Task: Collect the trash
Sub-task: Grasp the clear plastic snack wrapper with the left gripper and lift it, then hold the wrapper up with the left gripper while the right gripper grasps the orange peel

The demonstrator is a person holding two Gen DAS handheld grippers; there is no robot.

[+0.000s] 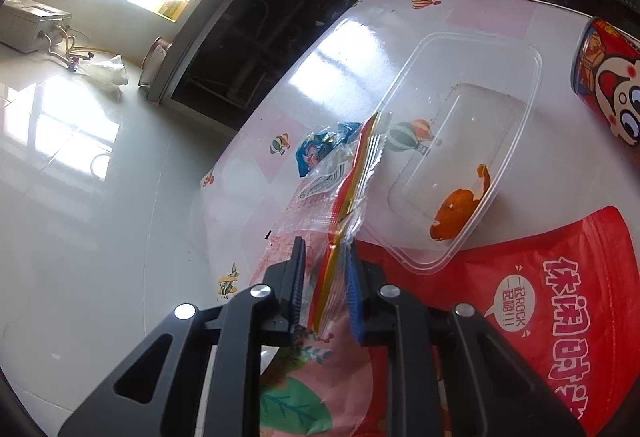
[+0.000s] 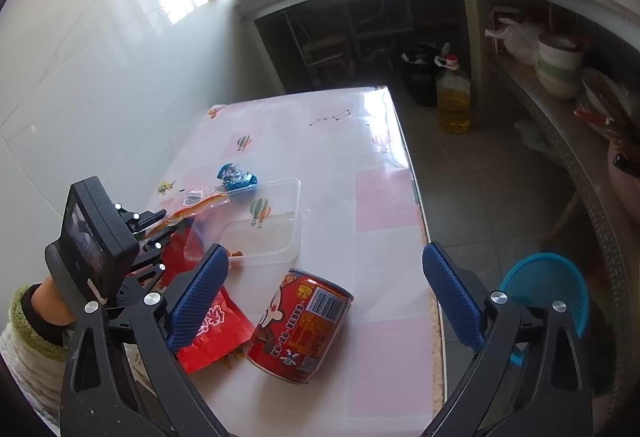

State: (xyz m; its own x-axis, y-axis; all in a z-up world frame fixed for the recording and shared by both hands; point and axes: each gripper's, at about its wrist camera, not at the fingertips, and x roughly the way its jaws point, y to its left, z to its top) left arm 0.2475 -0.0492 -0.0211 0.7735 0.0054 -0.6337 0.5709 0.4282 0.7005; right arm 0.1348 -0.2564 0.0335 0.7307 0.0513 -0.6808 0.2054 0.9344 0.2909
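The left gripper point(image 1: 326, 269) is pinching a clear wrapper point(image 1: 352, 193) with red and yellow stripes; the wrapper is standing on edge between the two blue pads, which are pressing on its lower end. The landmark is the clear plastic container point(image 1: 516, 77) sitting on the table point(image 1: 344, 49). The wrapper is rising just beside the container's left rim, and a crumpled blue wrapper point(image 1: 320, 147) is lying past it, near the container's far-left corner. A piece of orange peel point(image 1: 456, 215) is lying inside the container at its near end. A red snack bag point(image 1: 560, 297) is lying under the container's near edge, and a red can point(image 1: 608, 77) is showing beside its right side.

The right wrist view is showing what the left one is not: the red can point(image 2: 300, 321) is lying on its side in front of the container point(image 2: 280, 213), and the right gripper point(image 2: 328, 297) is hovering over it with its jaws spread wide, the pads clear of the can. This view is also showing the person's left hand point(image 2: 52, 301) in a green-cuffed sleeve gripping the left tool, and a blue basket point(image 2: 548, 293) on the floor, well to the right of the container and off the table.
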